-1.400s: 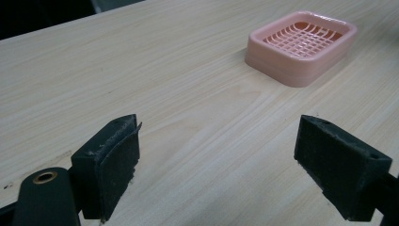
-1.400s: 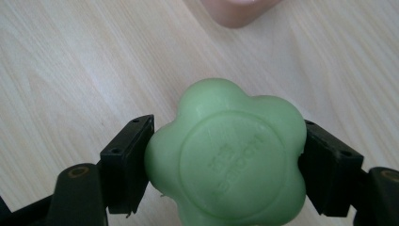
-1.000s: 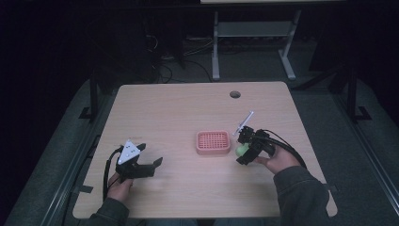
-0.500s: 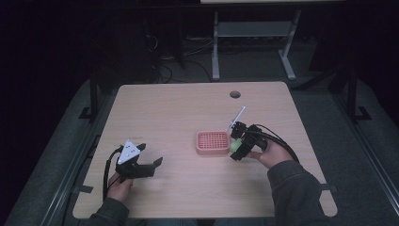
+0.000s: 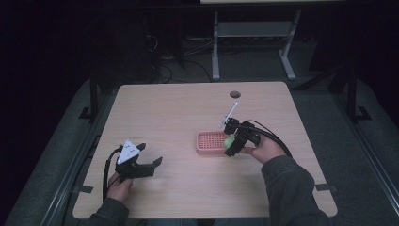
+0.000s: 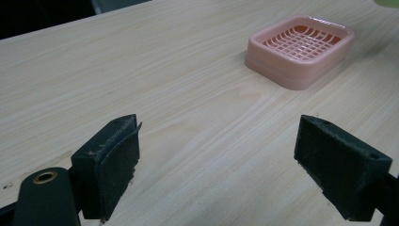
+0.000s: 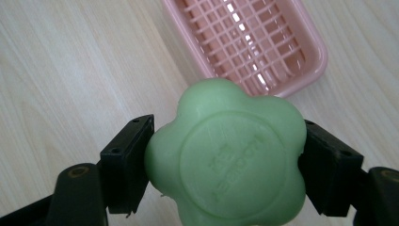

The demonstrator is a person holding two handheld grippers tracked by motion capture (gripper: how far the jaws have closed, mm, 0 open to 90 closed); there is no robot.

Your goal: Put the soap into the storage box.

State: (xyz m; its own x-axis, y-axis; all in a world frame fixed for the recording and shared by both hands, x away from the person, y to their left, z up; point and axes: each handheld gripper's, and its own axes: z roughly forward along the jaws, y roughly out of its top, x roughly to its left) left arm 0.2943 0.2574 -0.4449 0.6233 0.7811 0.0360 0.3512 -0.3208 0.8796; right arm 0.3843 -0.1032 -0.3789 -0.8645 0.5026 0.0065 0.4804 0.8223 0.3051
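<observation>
Jaws, right gripper [image 7: 226, 165]: clamped on either side of your green flower-shaped soap [image 7: 226, 160], held above the table just beside the pink slatted tray [image 7: 254, 42]. Jaws, left gripper [image 6: 230, 165]: wide apart, nothing between them, low over bare table [image 6: 141, 70].

Step, as judged: carrying soap to tray. Next call: bring it over the grid, lower, then release.

Right gripper view: moulded lettering on the soap, unreadable. High view: your right gripper [image 5: 235, 139] at the tray's right edge.
</observation>
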